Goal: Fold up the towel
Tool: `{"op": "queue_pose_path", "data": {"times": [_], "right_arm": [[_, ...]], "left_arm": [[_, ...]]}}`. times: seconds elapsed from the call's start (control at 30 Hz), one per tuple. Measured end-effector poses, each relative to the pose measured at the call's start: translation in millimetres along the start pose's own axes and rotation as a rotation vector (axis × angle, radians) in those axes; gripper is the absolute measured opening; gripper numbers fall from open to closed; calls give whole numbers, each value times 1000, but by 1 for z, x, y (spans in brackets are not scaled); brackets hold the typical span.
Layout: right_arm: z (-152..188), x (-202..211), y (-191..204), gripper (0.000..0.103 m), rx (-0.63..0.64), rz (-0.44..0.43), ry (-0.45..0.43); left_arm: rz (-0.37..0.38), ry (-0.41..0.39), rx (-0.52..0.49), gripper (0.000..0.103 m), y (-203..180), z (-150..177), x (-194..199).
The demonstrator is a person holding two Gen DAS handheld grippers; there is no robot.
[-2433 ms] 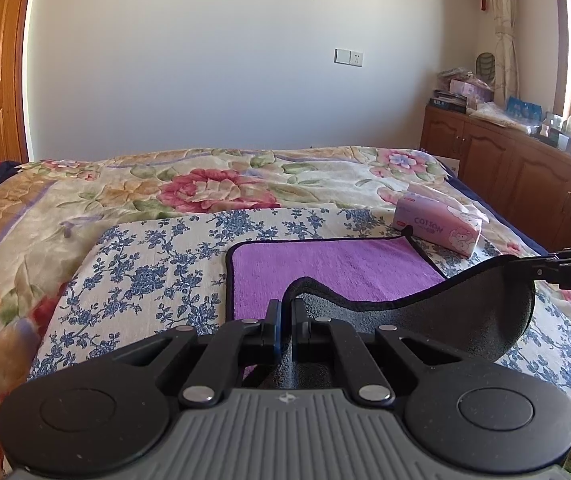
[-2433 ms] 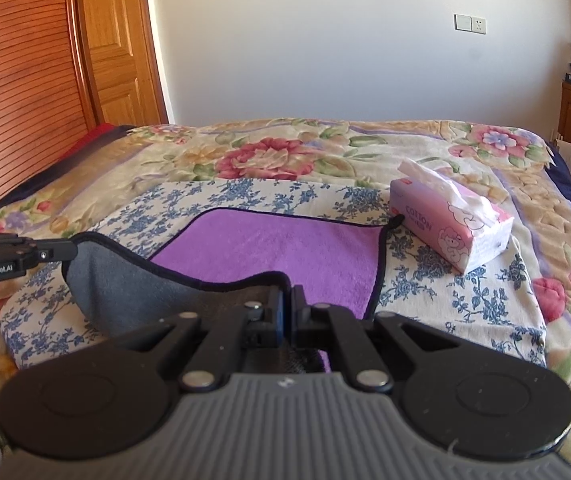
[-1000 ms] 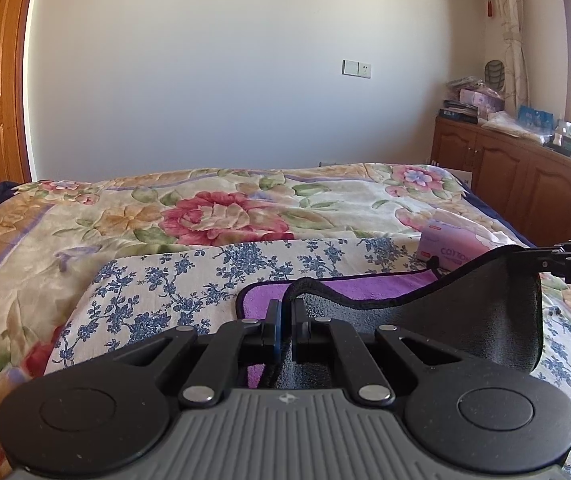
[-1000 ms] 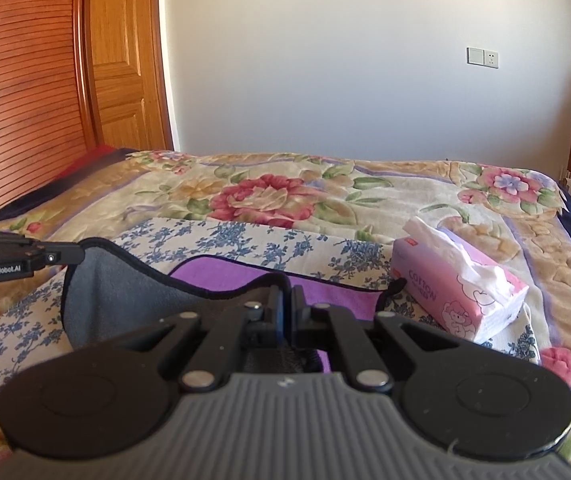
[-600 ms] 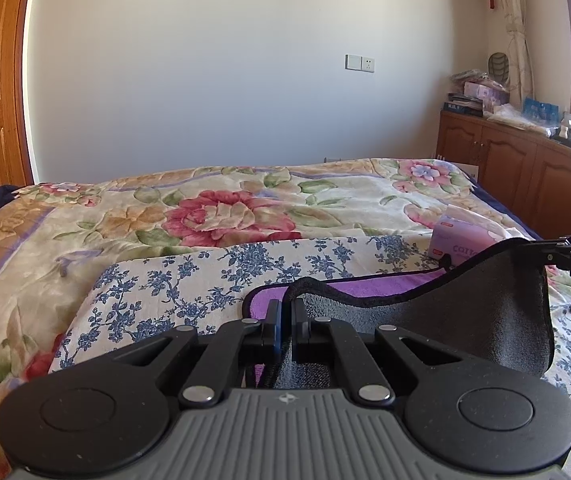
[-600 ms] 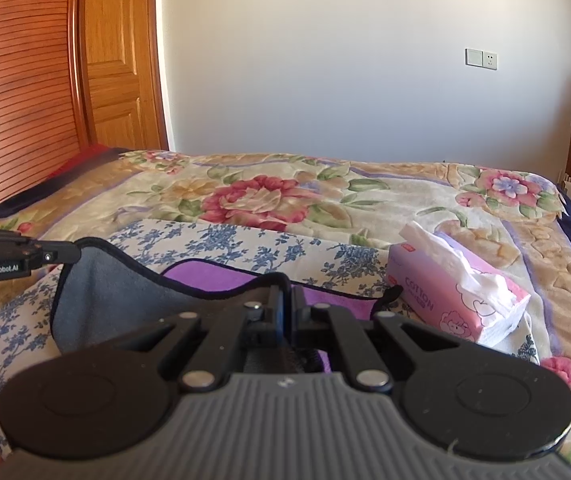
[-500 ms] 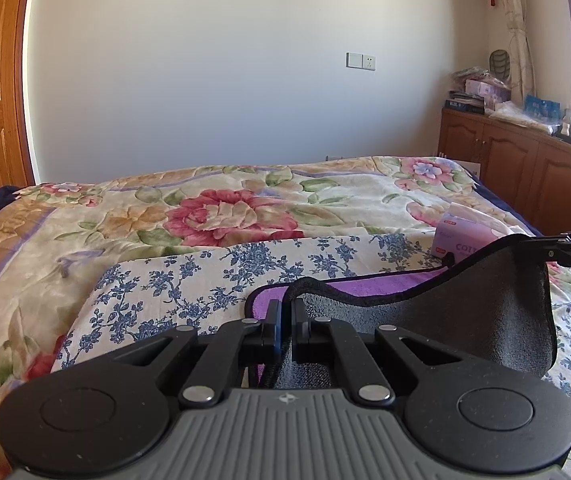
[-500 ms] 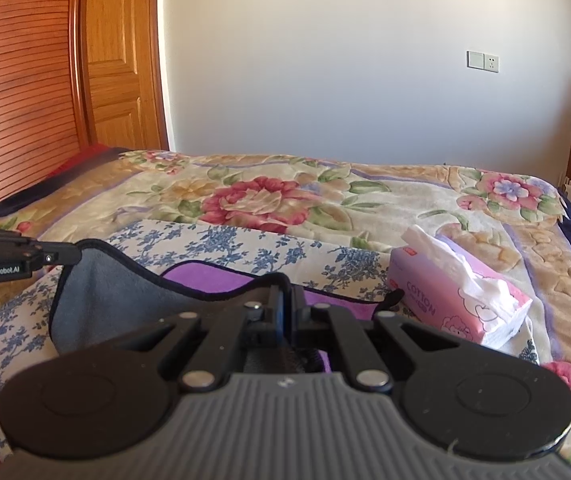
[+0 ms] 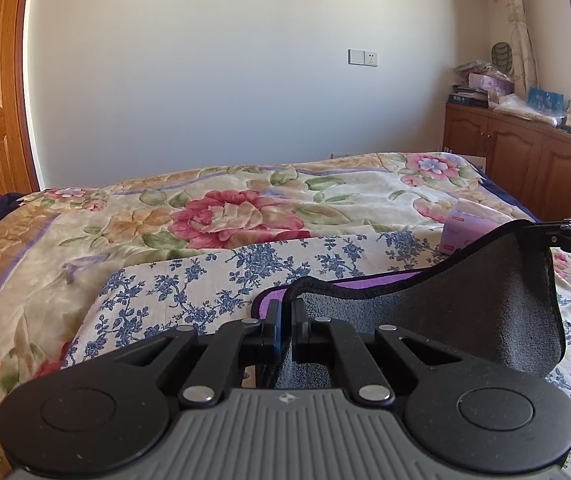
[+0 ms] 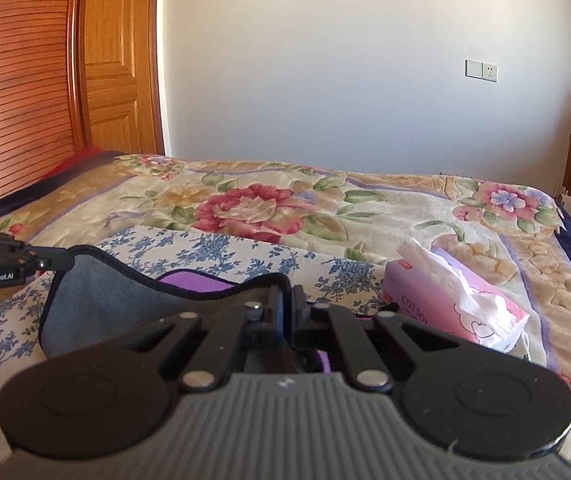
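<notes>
- Towel (image 9: 465, 312): soft, light and limp by our judgement, sagging between grips, so we take it at the bound corners.
- Our left gripper (image 9: 284, 320) is clamped on one near corner at lower centre of its frame; our right gripper (image 10: 285, 308) is clamped on the other.
- The grey underside hangs lifted between them; the purple face lies on the blue-flowered sheet (image 9: 189, 292), mid-frame.

Towel (image 10: 117, 304) (grey underside up) between both grippers
</notes>
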State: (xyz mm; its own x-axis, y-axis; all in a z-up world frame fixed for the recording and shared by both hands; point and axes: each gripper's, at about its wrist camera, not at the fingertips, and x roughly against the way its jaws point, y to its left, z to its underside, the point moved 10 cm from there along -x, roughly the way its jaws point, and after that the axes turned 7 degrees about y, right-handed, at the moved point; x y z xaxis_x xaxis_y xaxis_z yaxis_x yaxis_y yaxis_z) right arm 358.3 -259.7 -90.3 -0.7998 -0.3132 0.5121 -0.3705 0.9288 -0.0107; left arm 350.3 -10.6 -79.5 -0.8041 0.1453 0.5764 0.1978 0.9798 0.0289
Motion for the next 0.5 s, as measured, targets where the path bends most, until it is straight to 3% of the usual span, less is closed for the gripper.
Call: {"op": "queue_pose_path", "data": {"times": [0.5], "right_arm": [[-11, -12, -13, 4, 19, 28, -28]], "left_arm": [[-15, -27, -1, 5, 2, -25, -20]]}}
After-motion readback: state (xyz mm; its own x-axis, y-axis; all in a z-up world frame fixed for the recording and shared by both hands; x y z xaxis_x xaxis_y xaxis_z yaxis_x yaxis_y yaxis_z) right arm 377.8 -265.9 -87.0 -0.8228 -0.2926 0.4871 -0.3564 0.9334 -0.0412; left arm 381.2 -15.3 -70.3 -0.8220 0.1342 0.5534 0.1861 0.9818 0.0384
